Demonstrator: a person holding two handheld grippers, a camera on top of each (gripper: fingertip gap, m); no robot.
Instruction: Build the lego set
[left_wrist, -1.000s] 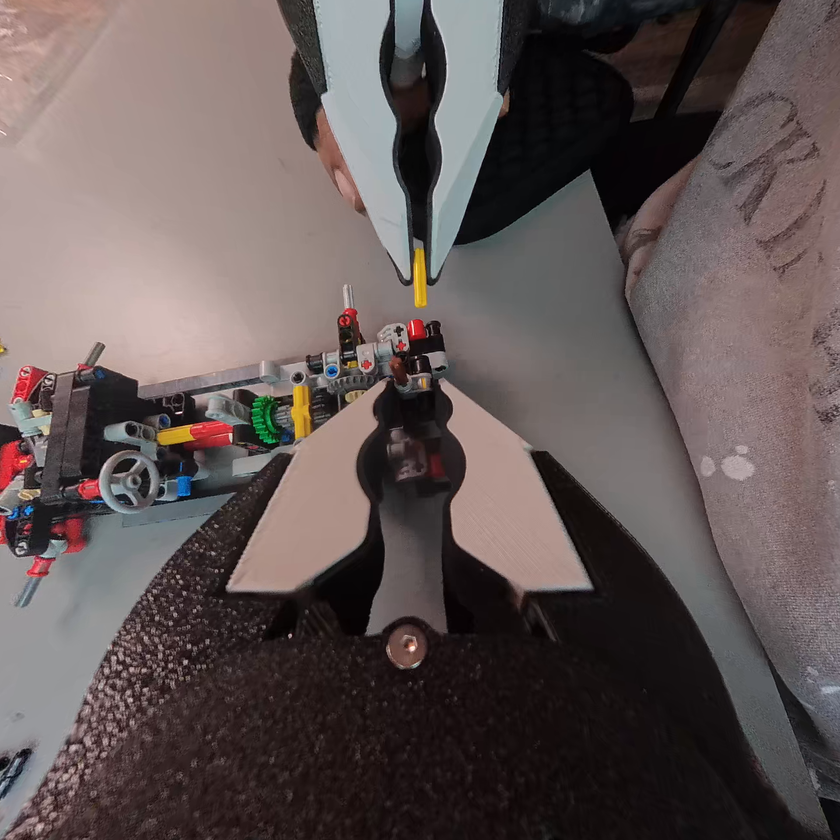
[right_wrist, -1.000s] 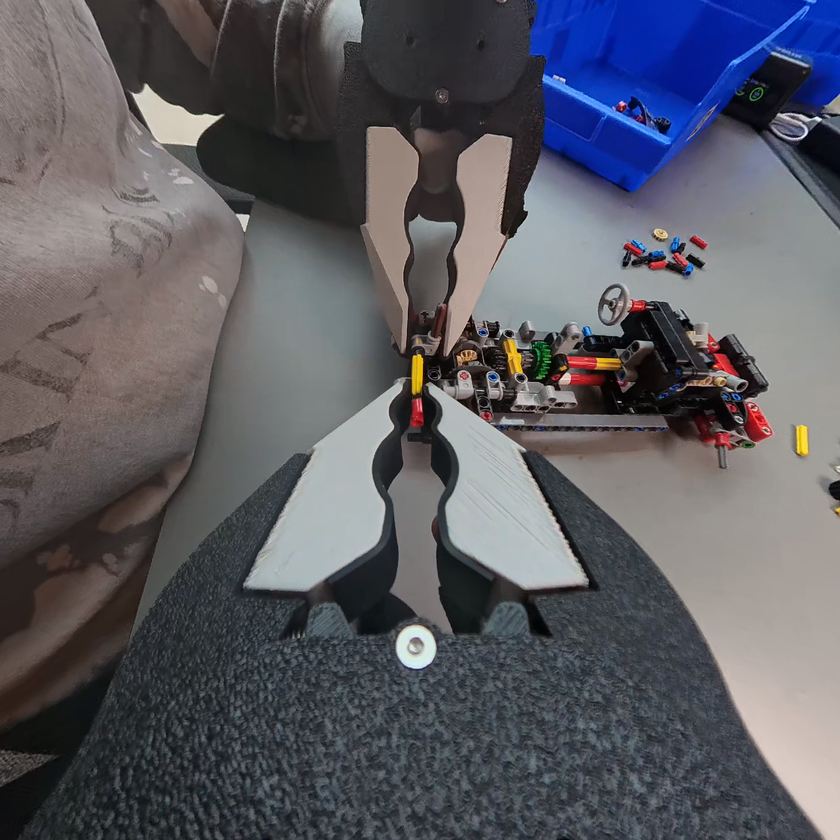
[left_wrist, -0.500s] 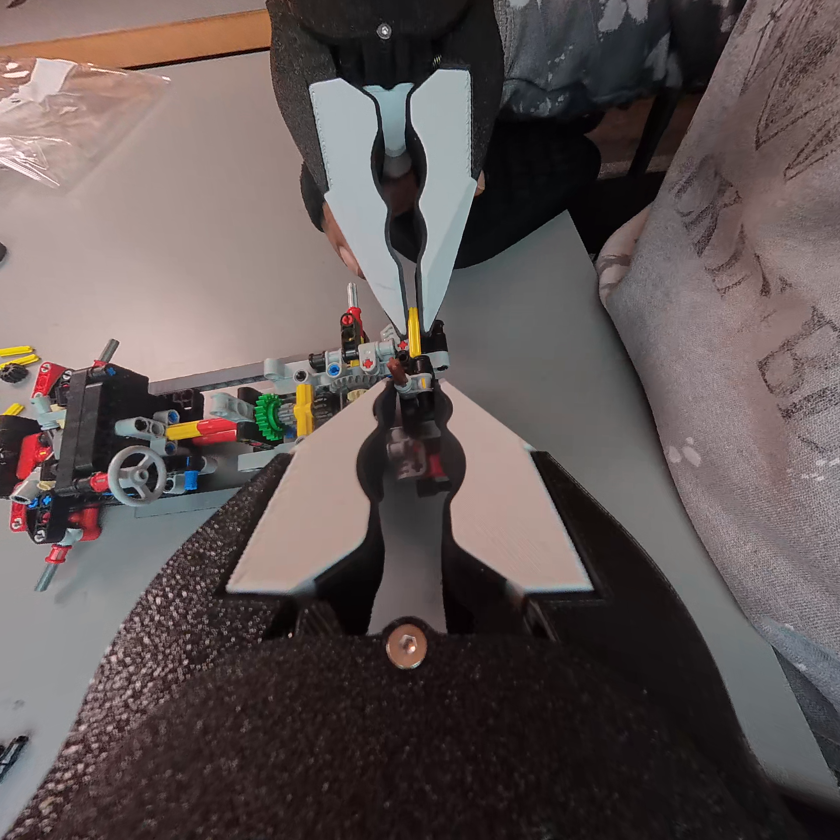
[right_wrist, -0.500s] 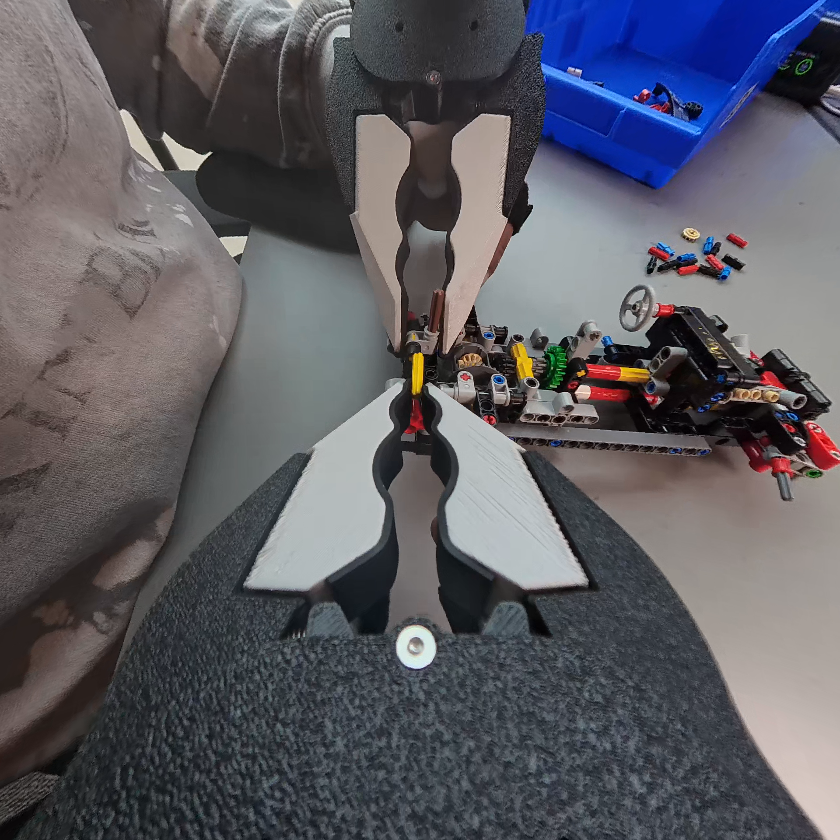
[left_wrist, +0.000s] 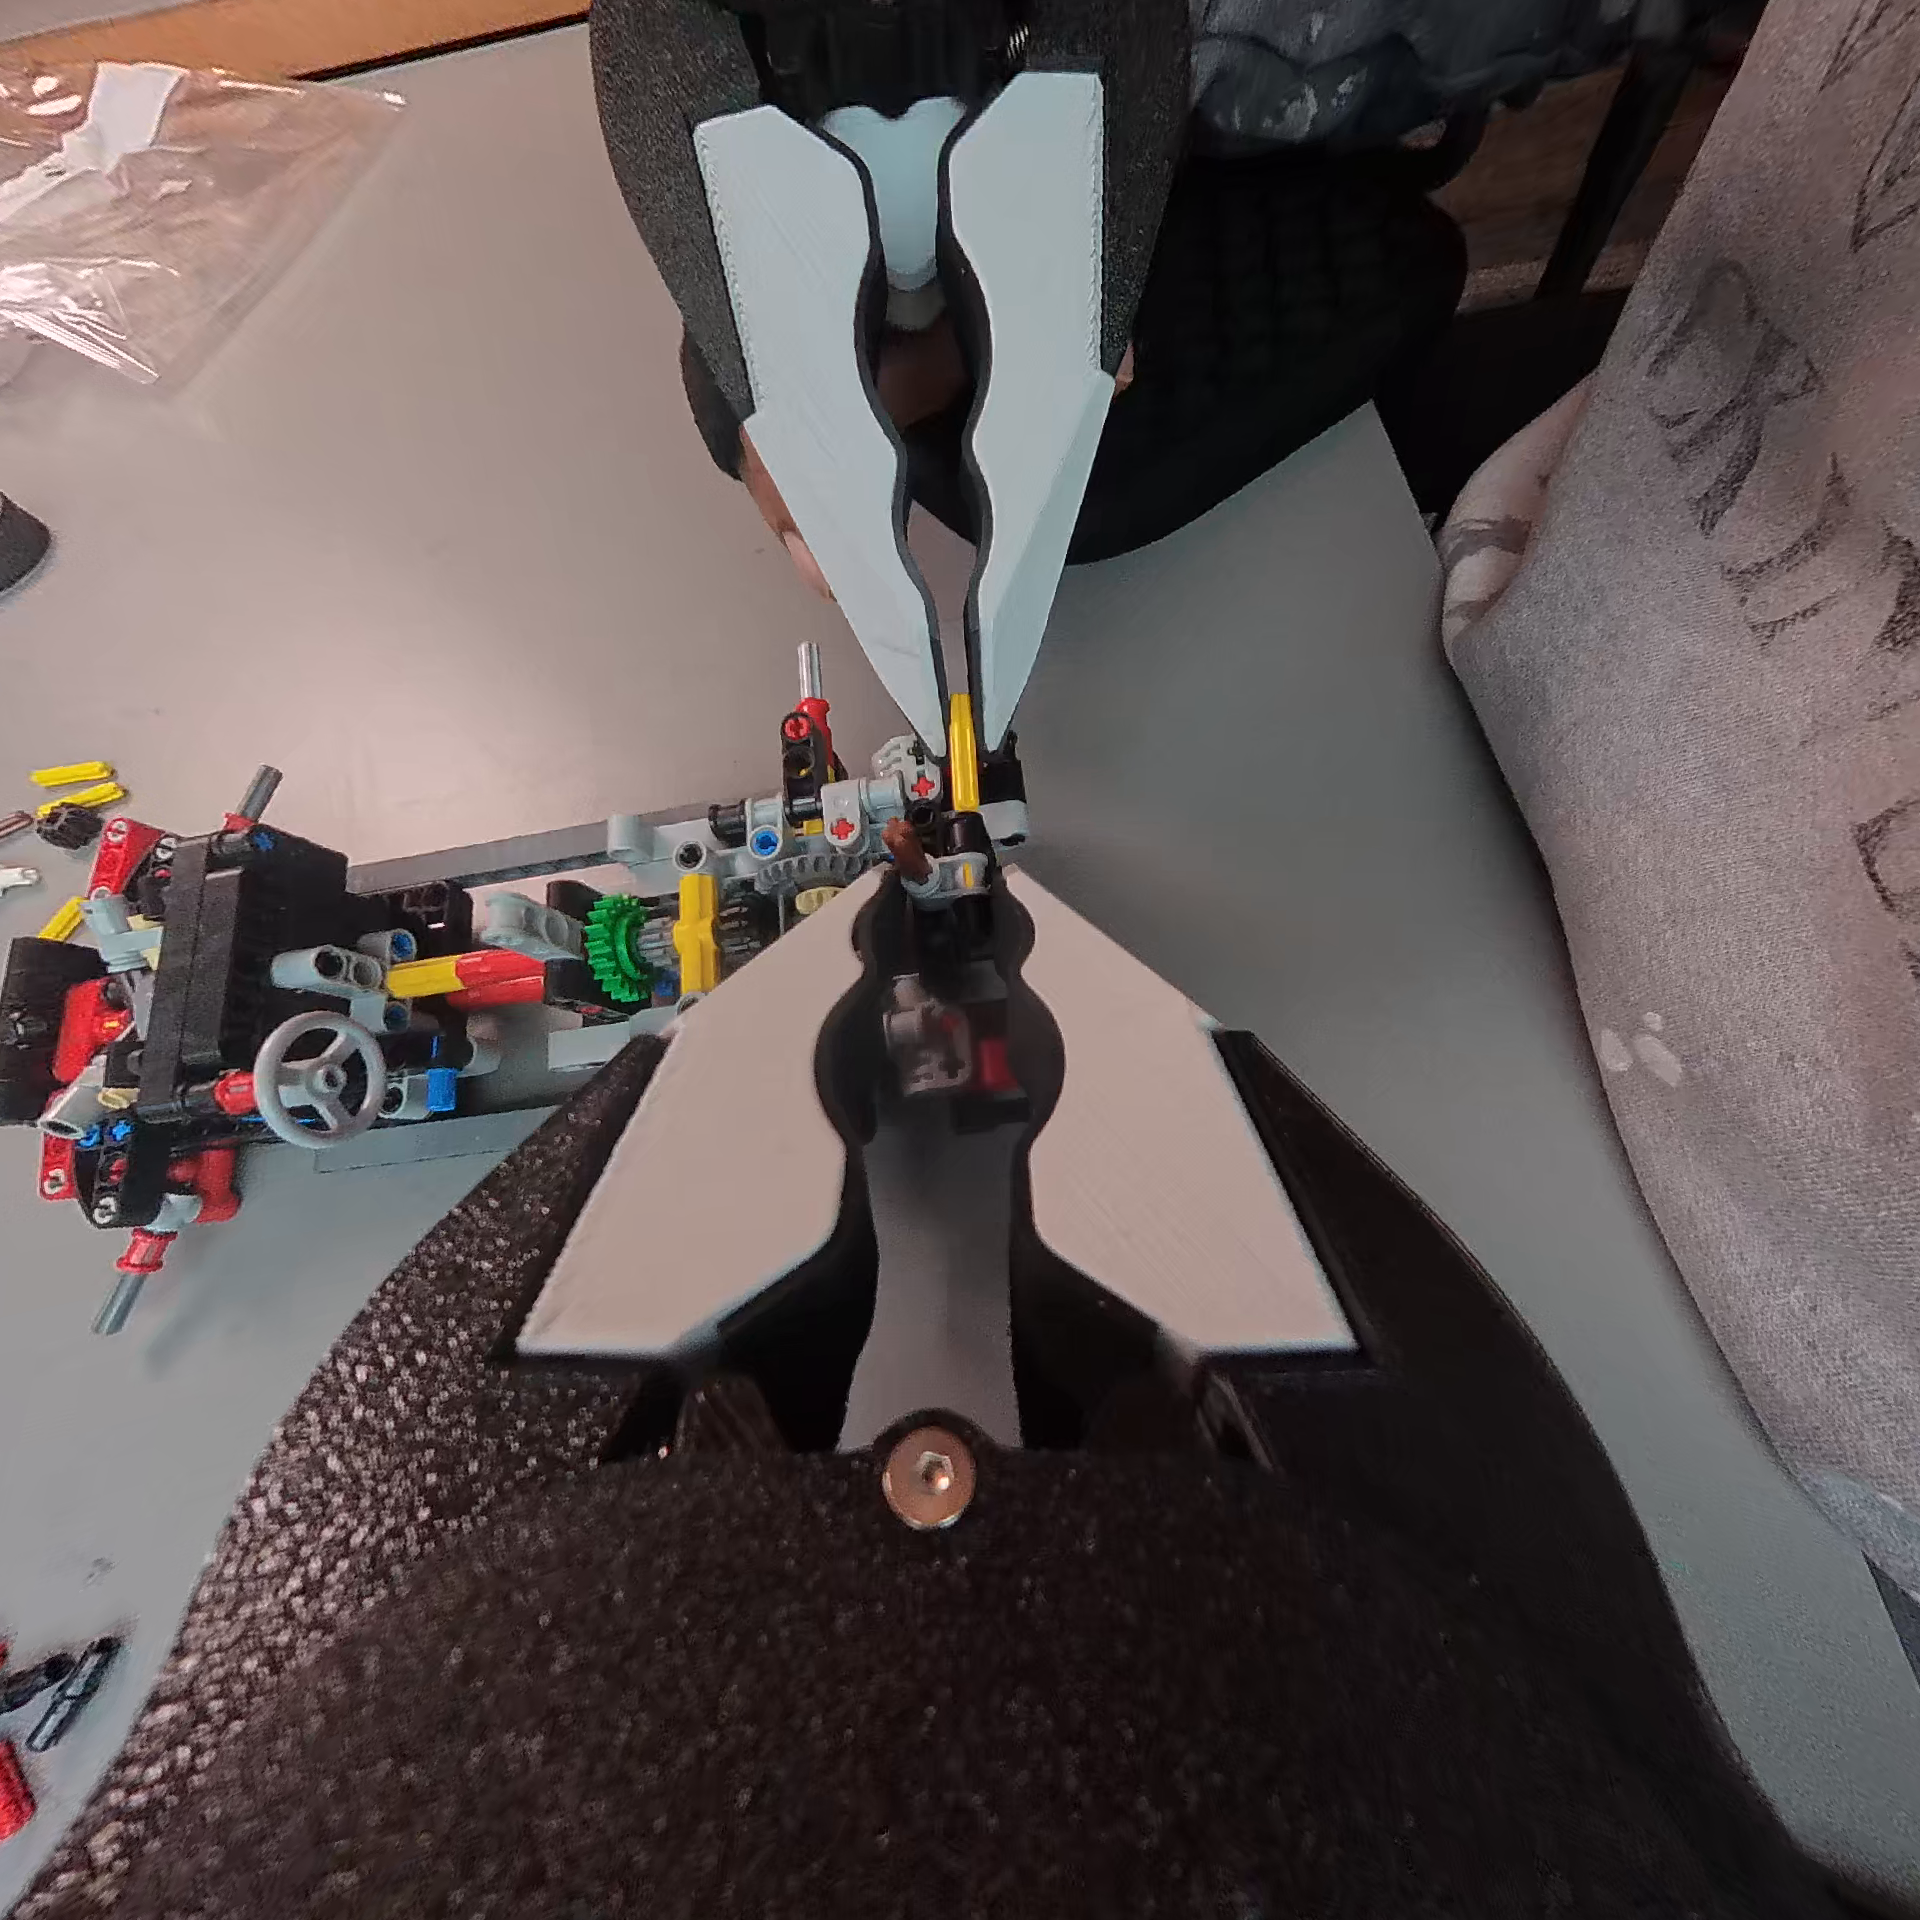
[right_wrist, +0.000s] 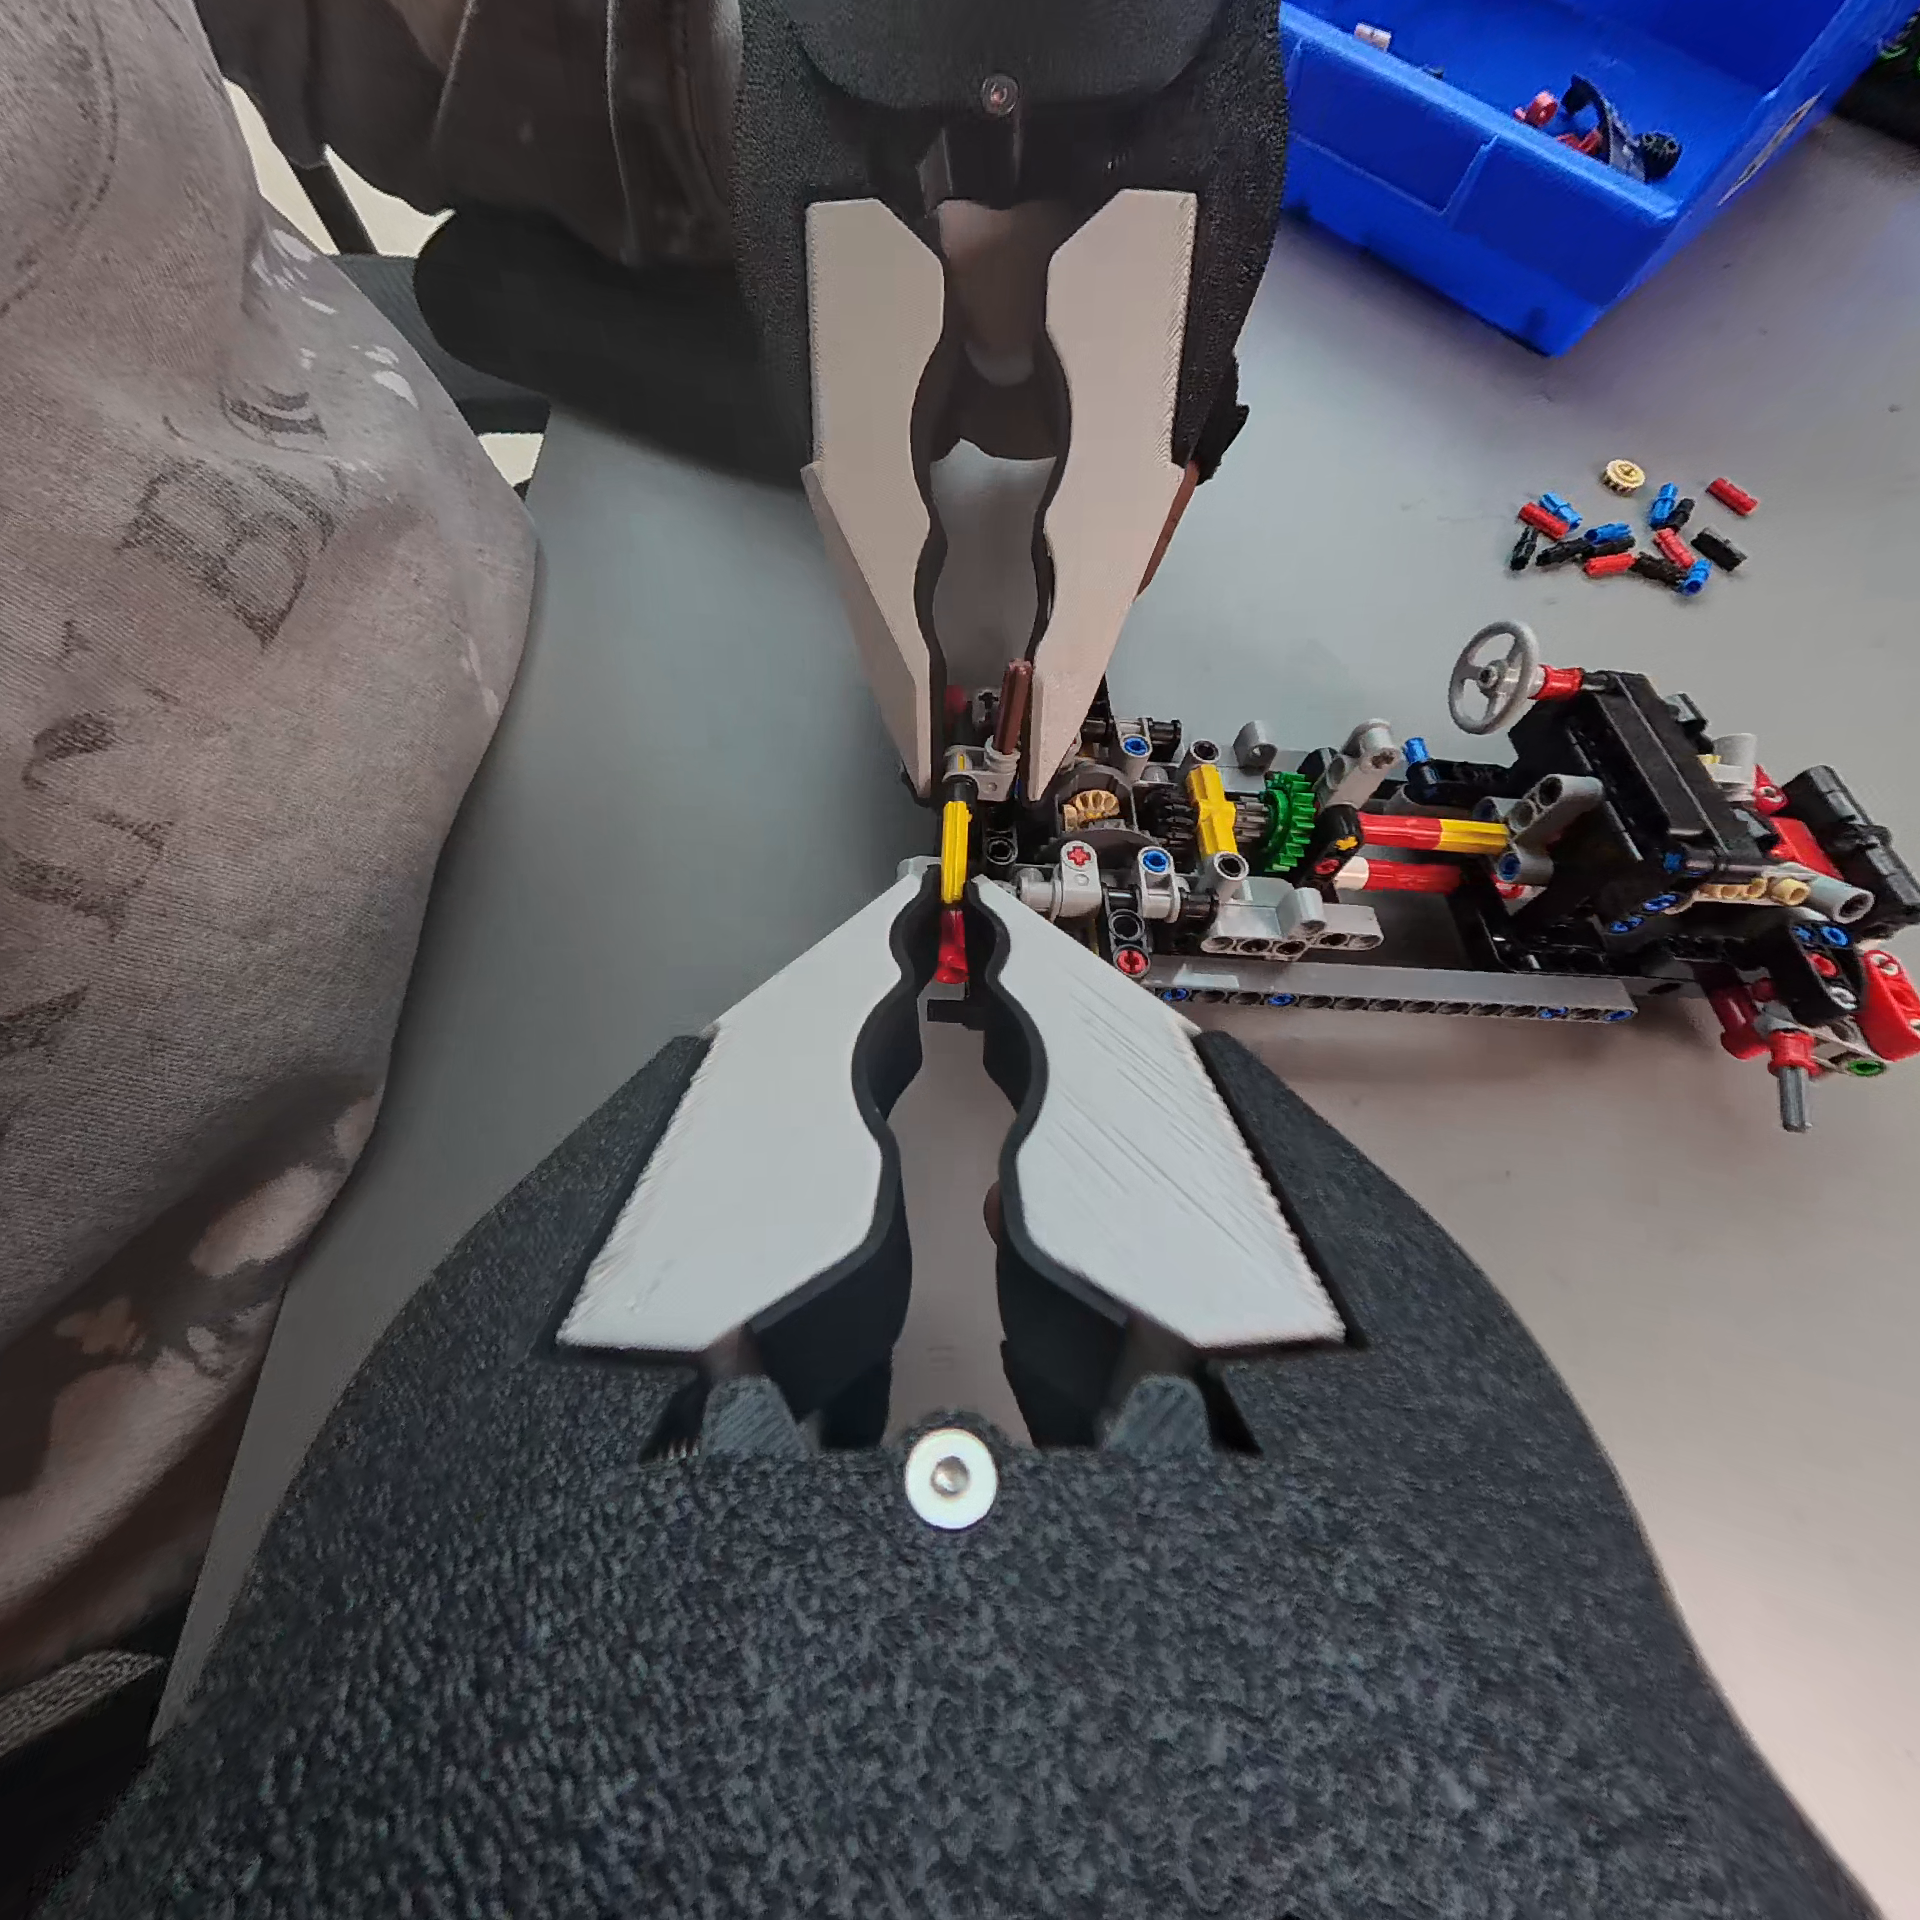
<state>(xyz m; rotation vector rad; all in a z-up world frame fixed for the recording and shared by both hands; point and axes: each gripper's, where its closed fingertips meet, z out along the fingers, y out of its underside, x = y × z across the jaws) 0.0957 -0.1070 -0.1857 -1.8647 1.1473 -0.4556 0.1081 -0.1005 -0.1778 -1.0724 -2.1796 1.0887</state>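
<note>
A long lego car chassis (left_wrist: 416, 987) with a grey steering wheel (left_wrist: 320, 1075) lies on the grey table; it also shows in the right wrist view (right_wrist: 1455, 831). My left gripper (left_wrist: 945, 878) is shut on the chassis's end, opposite the steering wheel, and holds it steady. My right gripper (right_wrist: 948, 894) is shut on a thin yellow axle (right_wrist: 954, 842). The axle's far end sits in that same chassis end, between the left gripper's tips (right_wrist: 971, 784). In the left wrist view the right gripper (left_wrist: 961, 727) comes in from the far side with the yellow axle (left_wrist: 961, 758).
A blue bin (right_wrist: 1507, 208) with a few parts stands behind the chassis. Loose red, blue and black pins (right_wrist: 1621, 540) lie near it. A clear plastic bag (left_wrist: 135, 208) and loose yellow pieces (left_wrist: 73, 779) lie beyond the steering-wheel end. A person's grey clothing (left_wrist: 1714, 727) borders the table edge. Both grippers' tips are close together, under 4 cm apart.
My right gripper moved the yellow axle from just clear of the chassis into its end. My left gripper kept its hold on the chassis.
</note>
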